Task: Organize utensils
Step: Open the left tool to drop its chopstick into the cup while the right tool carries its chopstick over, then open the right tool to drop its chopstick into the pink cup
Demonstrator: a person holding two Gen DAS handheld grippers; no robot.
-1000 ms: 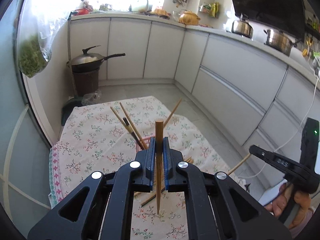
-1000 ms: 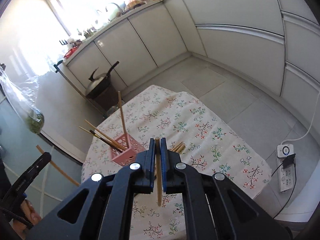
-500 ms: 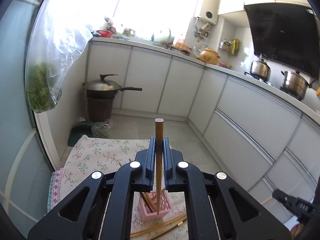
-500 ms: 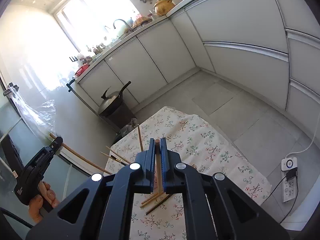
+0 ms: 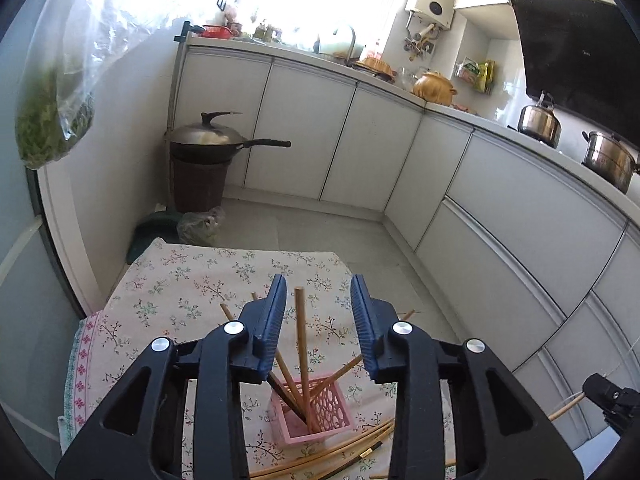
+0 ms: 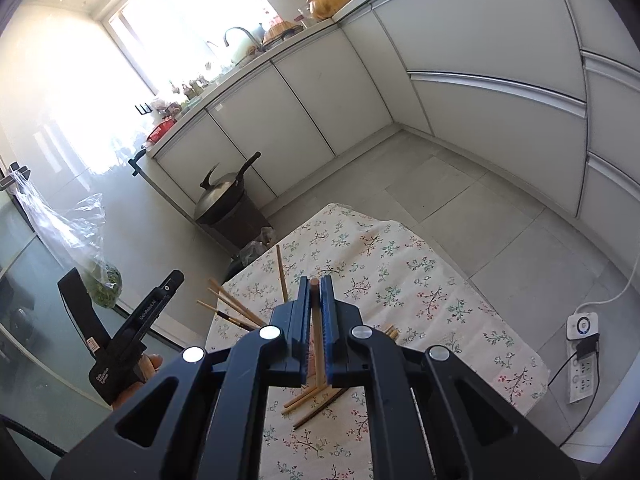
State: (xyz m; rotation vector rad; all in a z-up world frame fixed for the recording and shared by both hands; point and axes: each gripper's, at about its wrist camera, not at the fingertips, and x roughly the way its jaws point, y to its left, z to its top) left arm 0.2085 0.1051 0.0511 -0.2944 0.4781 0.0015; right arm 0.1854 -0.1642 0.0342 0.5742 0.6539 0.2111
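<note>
The table [image 5: 168, 280], under a floral cloth, carries the whole job: a pink holder [image 5: 320, 420] near its front edge and loose chopsticks [image 5: 344, 446] lying flat just in front of it. Several sticks already stand in the holder, leaning apart, so the sorting looks well under way but not finished; at least four or five lie on the cloth, though the gripper bodies hide part of that pile and the count is uncertain.

The left gripper [image 5: 318, 320] hangs over the holder with its jaws opening; a pale chopstick [image 5: 301, 344] stands between them, touching neither pad, its foot down in the holder, so that one counts as delivered.

The right gripper [image 6: 316, 320] is clamped tight on another chopstick [image 6: 318, 344], held upright above the table and apart from the holder. That stick goes in next, then the loose ones.
</note>
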